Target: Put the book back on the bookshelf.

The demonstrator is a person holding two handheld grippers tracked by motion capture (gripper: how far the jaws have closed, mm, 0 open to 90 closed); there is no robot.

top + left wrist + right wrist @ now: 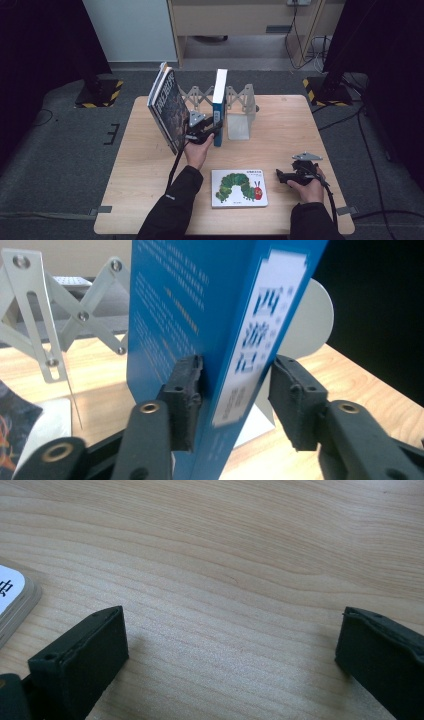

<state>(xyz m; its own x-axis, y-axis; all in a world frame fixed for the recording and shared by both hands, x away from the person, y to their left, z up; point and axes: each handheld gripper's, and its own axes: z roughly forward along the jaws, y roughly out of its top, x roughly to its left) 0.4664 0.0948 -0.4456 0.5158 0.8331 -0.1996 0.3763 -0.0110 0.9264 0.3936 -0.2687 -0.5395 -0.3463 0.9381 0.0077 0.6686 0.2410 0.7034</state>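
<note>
A blue book stands upright on the wooden table, next to a metal scissor rack. My left gripper holds it low at the spine end. In the left gripper view the blue book sits between the jaws of my left gripper, with one pad flat on the cover and the other at the spine's far edge. A dark-covered book leans to its left. My right gripper rests open near the front right, with bare wood between its jaws.
A caterpillar picture book lies flat near the front edge, and its corner shows at the left of the right gripper view. A pale bookend plate stands right of the blue book. Dark floor surrounds the table.
</note>
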